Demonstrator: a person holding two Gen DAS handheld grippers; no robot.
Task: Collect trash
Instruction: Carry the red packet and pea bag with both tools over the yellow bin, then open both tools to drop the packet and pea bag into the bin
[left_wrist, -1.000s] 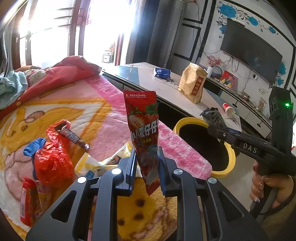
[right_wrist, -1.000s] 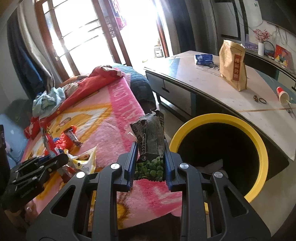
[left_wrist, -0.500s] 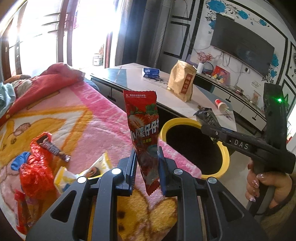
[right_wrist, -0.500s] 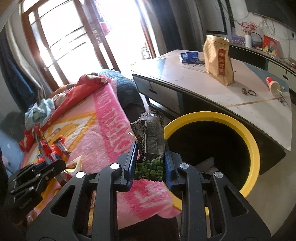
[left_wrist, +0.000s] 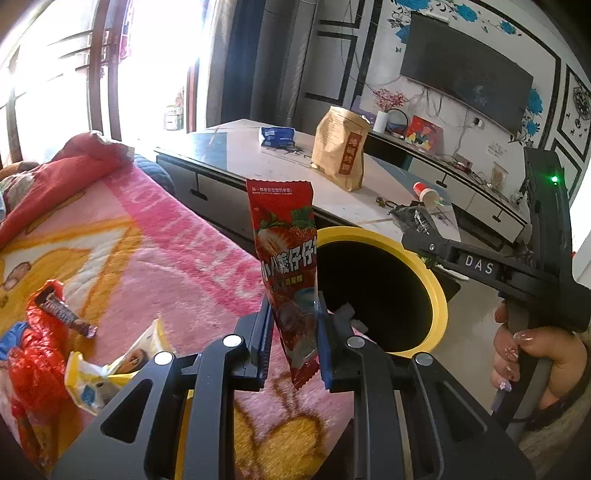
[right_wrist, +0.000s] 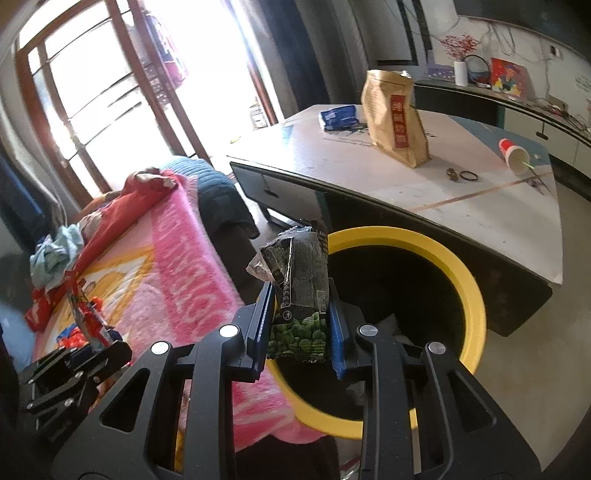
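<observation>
Gripping a tall red strawberry snack wrapper (left_wrist: 286, 266) by its lower part, the left tongs (left_wrist: 294, 341) hold it upright, with the jaws pressed on both sides of it. In the right wrist view, the right tongs (right_wrist: 300, 325) are closed on a crumpled dark packet with green peas (right_wrist: 299, 291) printed on it, also held upright.

Just behind both tongs stands a yellow-rimmed trash bin (right_wrist: 471, 291) with a dark inside, where some pieces of trash (right_wrist: 391, 325) already lie. The dark packet is over the near left edge of the bin, and the red wrapper is beside its left rim, above the edge of the bed. In the left wrist view a hand (left_wrist: 532, 354) with painted nails holds the handle of the right tongs.

On the pink blanket (left_wrist: 155, 240) of the bed, to the left, more trash lies: a yellow wrapper (left_wrist: 110, 365), a red plastic bag (left_wrist: 40, 354) and a dark candy bar wrapper (left_wrist: 64, 314) resting on it.

Farther, behind the bin, the tabletop (right_wrist: 480, 192) carries a brown paper bag (right_wrist: 397, 118) standing upright, a blue pack (right_wrist: 338, 116) and a red-and-white cup (right_wrist: 513, 155) lying on its side. Far at the wall hangs a dark television (left_wrist: 465, 70).
</observation>
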